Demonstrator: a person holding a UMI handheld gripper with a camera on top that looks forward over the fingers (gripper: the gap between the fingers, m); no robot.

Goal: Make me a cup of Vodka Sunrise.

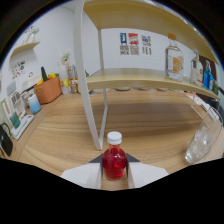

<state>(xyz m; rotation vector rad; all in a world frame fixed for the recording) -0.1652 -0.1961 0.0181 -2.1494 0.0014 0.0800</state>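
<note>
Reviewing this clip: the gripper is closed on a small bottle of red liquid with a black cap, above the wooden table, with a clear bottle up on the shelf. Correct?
Not quite: the cap is white, not black. The gripper view shows the gripper closed on the small bottle of red liquid above the wooden table, and a clear bottle stands on the shelf.

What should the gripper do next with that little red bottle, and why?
Probably carry the red bottle, which the gripper seems to clamp between its fingers, toward the clear glass on the table, since the drink likely needs red syrup poured there.
</note>
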